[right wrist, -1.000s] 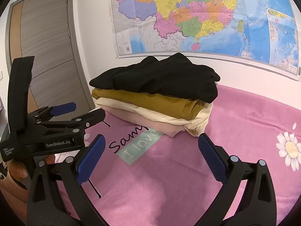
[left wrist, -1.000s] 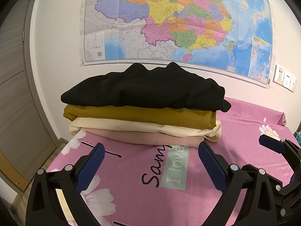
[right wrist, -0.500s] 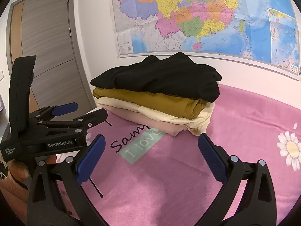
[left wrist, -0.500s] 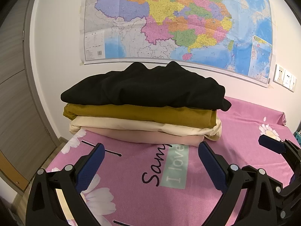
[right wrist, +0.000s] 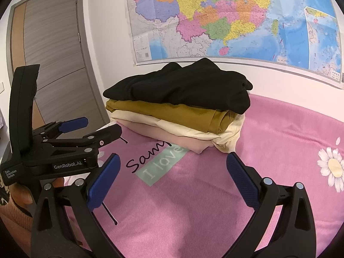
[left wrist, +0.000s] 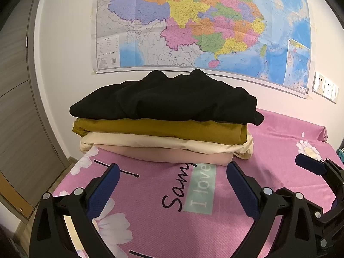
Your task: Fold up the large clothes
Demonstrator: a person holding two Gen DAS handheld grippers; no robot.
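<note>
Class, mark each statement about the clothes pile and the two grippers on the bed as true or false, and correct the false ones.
1. The black garment lies on top of the pile. True.
2. The left gripper is clamped on the mustard garment. False: it is open, holding nothing.
3. The pink garment is at the bottom. True.
4. The right gripper is shut. False: its jaws stand apart.
5. The cream garment lies directly under the black one. False: mustard does.

Matt black cloth (left wrist: 167, 99) is topping a stack of smooth mustard (left wrist: 159, 129), cream (left wrist: 163, 143) and pink fabric (left wrist: 172, 154) on a coarse-woven pink bedsheet (right wrist: 279, 133); a glossy paper map (left wrist: 202, 21) is catching light beside a wood-grain door (right wrist: 56, 49).
</note>
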